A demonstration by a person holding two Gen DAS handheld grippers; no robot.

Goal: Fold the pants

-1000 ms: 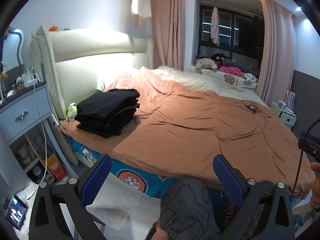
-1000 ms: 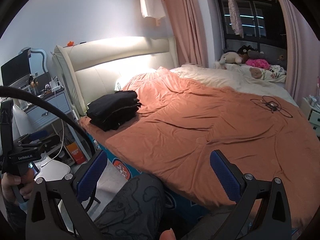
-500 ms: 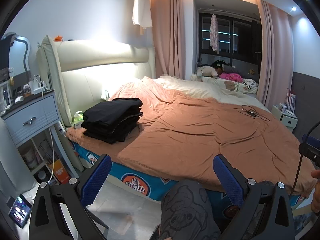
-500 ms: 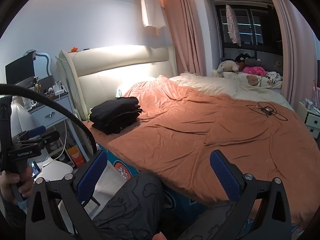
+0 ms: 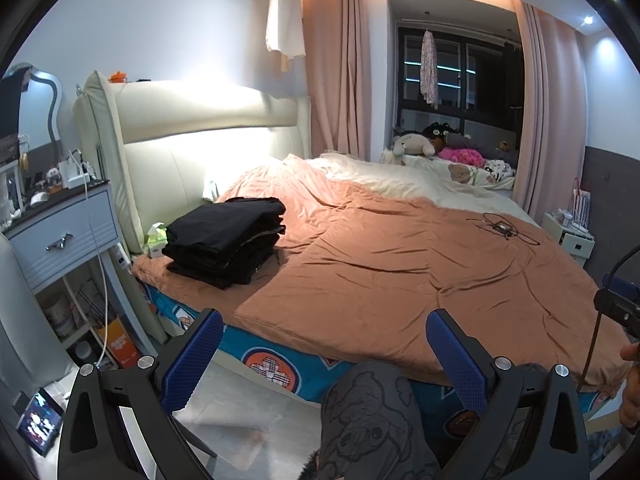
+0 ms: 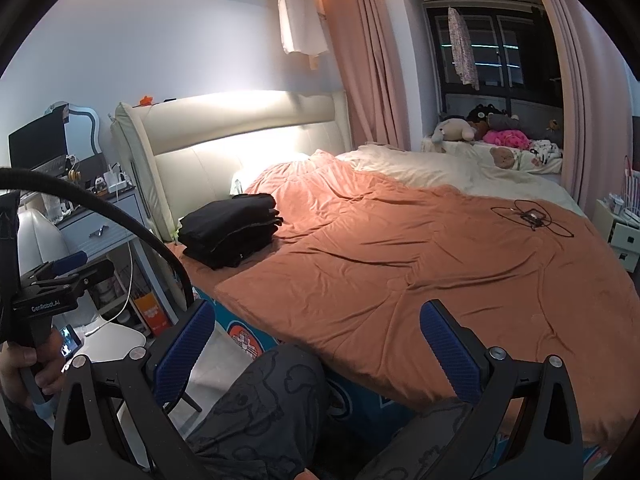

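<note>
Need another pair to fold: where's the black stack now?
The black stack lies on the bed's left corner, by the headboard and nightstand.

I am in a home bedroom. A wide bed [image 5: 400, 280] with an orange blanket [image 6: 420, 264] and a padded cream headboard [image 5: 200, 128] fills most of my sight. Beside it stands a nightstand [image 5: 60, 228] with a drawer. Pink curtains [image 6: 372, 60] frame a dark window [image 5: 452, 76], and stuffed toys [image 6: 472, 128] lie below it.
</note>
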